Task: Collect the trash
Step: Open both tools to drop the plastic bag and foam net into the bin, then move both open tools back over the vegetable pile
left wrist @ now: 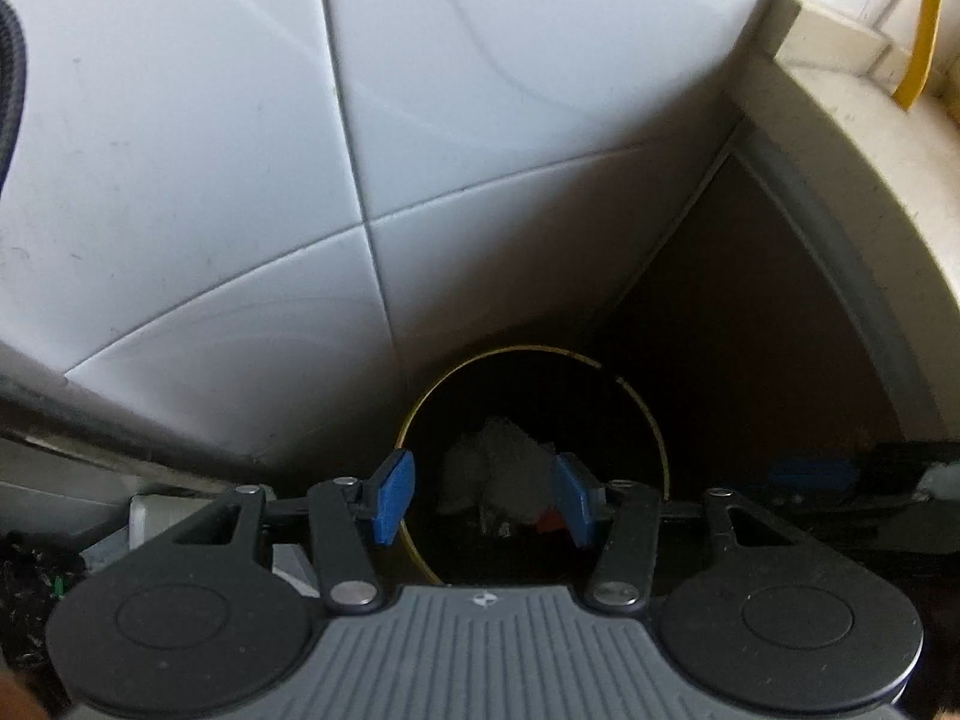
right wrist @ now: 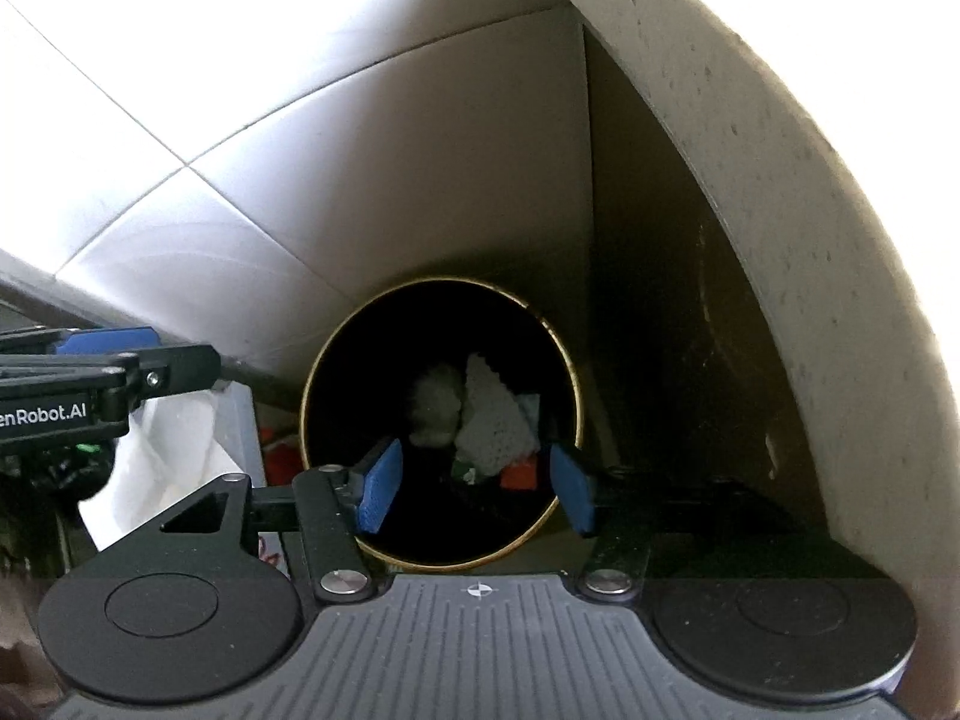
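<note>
- White tiled wall (left wrist: 198,138) fills the background of both views, with thin dark grout lines crossing it.
- Speckled cream counter (right wrist: 780,192) curves down the right side, and the corner below it lies in shadow.
- Black round bin (right wrist: 336,360) with a thin gold rim stands in that corner, against the wall.
- Trash sits inside the bin: crumpled white paper (right wrist: 489,420), plus a small red scrap (right wrist: 519,474).
- Left gripper (left wrist: 483,495) hovers above the bin mouth, blue pads (left wrist: 393,495) spread wide with nothing between them.
- Right gripper (right wrist: 477,489) hangs over the same opening, fingers likewise apart and empty.
- White bag (right wrist: 174,456) lies left of the bin.
</note>
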A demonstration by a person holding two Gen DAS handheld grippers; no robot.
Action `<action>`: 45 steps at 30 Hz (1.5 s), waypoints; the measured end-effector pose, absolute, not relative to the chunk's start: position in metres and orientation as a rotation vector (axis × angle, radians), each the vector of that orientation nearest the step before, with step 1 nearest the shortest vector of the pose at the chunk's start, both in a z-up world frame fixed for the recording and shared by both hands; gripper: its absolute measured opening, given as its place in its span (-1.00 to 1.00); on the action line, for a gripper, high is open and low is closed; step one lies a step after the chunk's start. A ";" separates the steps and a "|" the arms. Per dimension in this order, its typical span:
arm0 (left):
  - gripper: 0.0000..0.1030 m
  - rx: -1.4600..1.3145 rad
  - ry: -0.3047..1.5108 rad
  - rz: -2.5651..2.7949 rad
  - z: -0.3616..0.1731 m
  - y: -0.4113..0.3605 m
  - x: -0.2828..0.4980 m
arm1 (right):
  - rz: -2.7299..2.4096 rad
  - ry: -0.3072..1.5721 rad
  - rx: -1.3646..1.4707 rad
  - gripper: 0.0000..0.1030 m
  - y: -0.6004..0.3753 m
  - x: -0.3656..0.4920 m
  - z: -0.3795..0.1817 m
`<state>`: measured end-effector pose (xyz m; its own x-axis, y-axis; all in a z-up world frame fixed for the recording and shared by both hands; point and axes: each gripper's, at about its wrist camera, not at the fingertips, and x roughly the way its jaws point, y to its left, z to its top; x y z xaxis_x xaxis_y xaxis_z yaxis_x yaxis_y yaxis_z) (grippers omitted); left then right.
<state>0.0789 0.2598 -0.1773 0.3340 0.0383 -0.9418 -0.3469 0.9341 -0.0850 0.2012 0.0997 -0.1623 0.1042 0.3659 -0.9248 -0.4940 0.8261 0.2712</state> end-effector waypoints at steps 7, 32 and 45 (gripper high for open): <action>-0.06 -0.266 1.217 0.248 -0.178 0.255 0.079 | 0.713 1.313 -0.134 0.26 0.100 0.201 -0.164; 0.03 -0.273 0.948 0.034 -0.069 0.202 0.080 | 0.626 0.920 0.088 0.34 -0.055 0.167 0.004; 0.10 -0.219 0.937 -0.281 -0.040 0.100 0.119 | 0.202 0.809 0.010 0.50 -0.207 0.177 0.016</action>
<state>0.1190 0.1003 -0.0403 0.5605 -0.3310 -0.7591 0.1423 0.9415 -0.3055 0.1771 -0.2069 0.0163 0.6717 0.1834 -0.7178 -0.1759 0.9807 0.0860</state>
